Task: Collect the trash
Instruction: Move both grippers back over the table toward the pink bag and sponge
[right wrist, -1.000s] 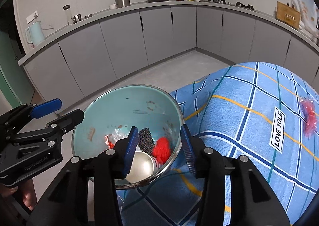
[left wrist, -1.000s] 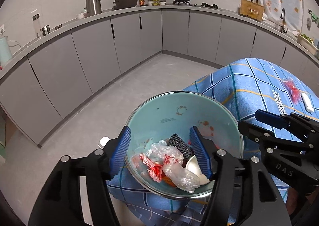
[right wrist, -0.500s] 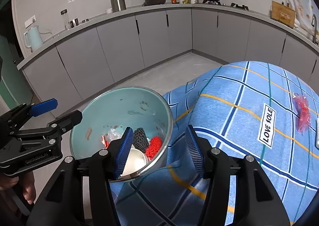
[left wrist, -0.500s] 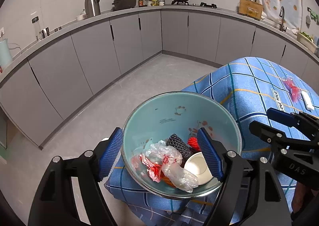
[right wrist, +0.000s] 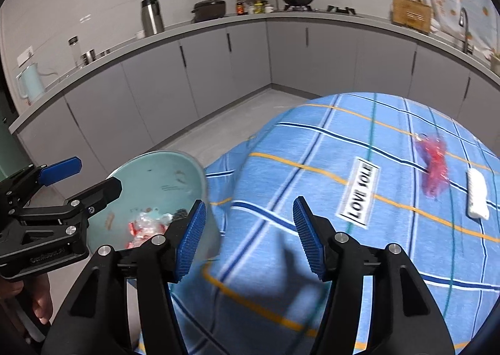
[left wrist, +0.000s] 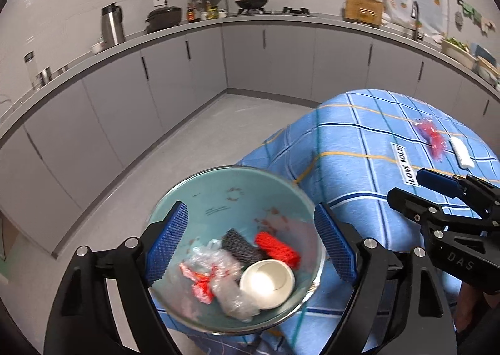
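Note:
A pale green bin [left wrist: 218, 195] stands at the near left edge of the blue checked table [left wrist: 359, 148]. It holds a white paper cup [left wrist: 267, 283], a red foam net [left wrist: 276, 248], a dark foam net [left wrist: 239, 245] and crumpled clear plastic [left wrist: 218, 276]. My left gripper [left wrist: 250, 245] is open, its pads wide on either side of the bin. My right gripper [right wrist: 248, 234] is open and empty over the cloth just right of the bin [right wrist: 156, 176]. A red plastic wrapper [right wrist: 434, 161] and a white strip [right wrist: 476, 195] lie on the table's far right.
Grey kitchen cabinets [left wrist: 156, 89] run along the back and left under a counter with a kettle, pots and a wok. Grey floor [left wrist: 193, 148] lies to the left of the table. A "LOVE SOLE" label [right wrist: 359, 195] is on the cloth.
Both grippers have opened wide and drawn back from the bin. My right gripper has swung right, off the bin and over the cloth. The red foam net now lies in the bin.

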